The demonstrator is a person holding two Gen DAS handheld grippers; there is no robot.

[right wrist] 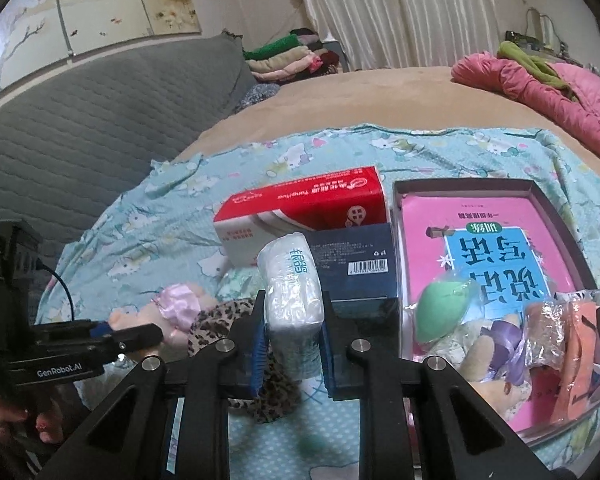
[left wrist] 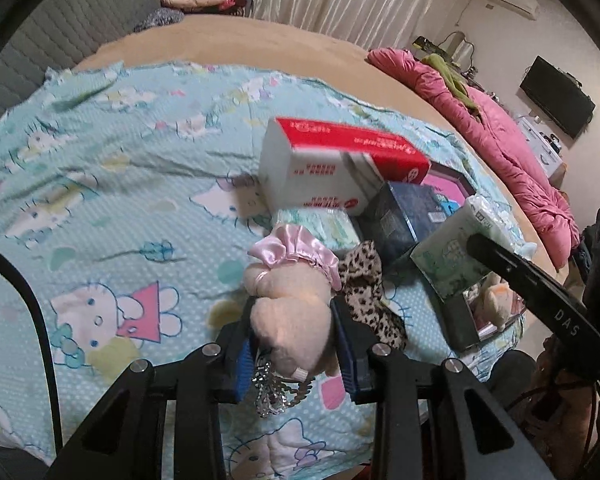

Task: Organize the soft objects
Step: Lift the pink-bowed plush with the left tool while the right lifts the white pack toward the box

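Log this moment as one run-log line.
left gripper: shut on plush toy | right gripper: shut on tissue pack | box: partly filled

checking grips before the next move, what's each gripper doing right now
Left gripper: shut on the pink plush toy.
Right gripper: shut on the tissue pack.

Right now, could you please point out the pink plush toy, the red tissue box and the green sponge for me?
pink plush toy (left wrist: 288,320), left wrist view, on its body.
red tissue box (right wrist: 304,210), right wrist view, on its red side.
green sponge (right wrist: 440,308), right wrist view, on its rounded middle.
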